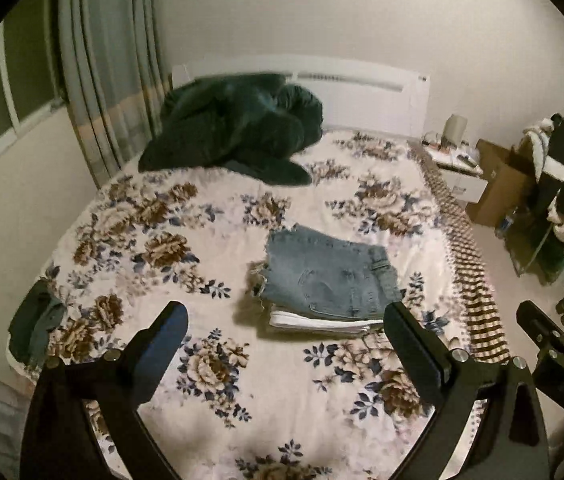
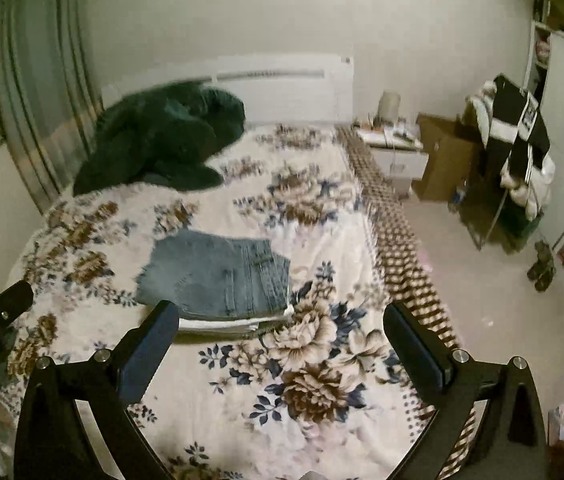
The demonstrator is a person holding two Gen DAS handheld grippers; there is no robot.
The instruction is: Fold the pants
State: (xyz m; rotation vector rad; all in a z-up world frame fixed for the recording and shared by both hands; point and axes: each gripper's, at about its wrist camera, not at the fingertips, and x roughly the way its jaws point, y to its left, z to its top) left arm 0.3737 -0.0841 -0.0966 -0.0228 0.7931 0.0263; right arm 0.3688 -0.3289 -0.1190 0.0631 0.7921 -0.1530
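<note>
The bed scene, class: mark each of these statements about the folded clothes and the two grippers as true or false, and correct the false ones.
1. The jeans lie folded on top of a white garment. True.
2. The left gripper is shut on the jeans. False: its jaws are spread wide and hold nothing.
3. A dark green blanket is heaped near the headboard. True.
4. The right gripper holds the white garment. False: it is open and empty, above the floral bedspread.
5. The jeans hang off the bed's edge. False: they rest wholly on the bedspread.
</note>
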